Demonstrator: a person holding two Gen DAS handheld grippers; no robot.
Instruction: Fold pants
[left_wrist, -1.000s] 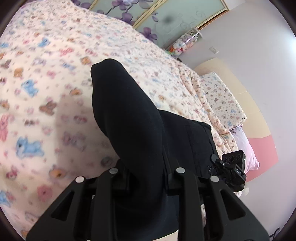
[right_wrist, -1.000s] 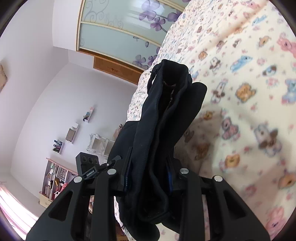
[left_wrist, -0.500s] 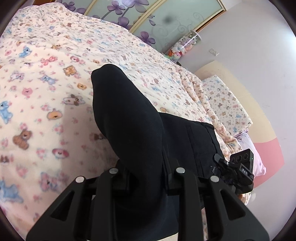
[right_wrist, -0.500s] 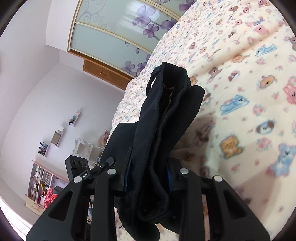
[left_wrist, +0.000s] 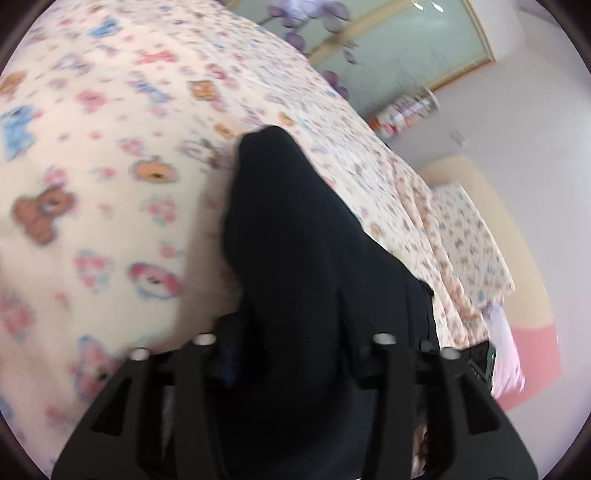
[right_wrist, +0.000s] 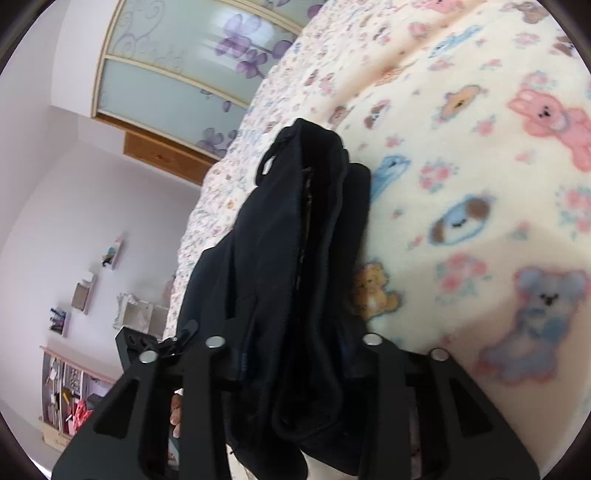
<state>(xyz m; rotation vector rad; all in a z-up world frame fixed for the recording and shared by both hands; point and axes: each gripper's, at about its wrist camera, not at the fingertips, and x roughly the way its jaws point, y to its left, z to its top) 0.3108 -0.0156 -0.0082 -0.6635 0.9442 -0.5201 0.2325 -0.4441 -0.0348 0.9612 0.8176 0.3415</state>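
A bed (left_wrist: 110, 221) under a cream blanket printed with teddy bears fills both views. Black pants (left_wrist: 295, 258) hang bunched above it, stretched between the two tools. The left tongs (left_wrist: 295, 354) are clenched on one end, the right tongs (right_wrist: 295, 354) on the other, with layered folds showing.

Black pants (left_wrist: 310, 280) hide left hand-held gripper (left_wrist: 295, 354) fingertips; bedspread (left_wrist: 92, 206) blurred.
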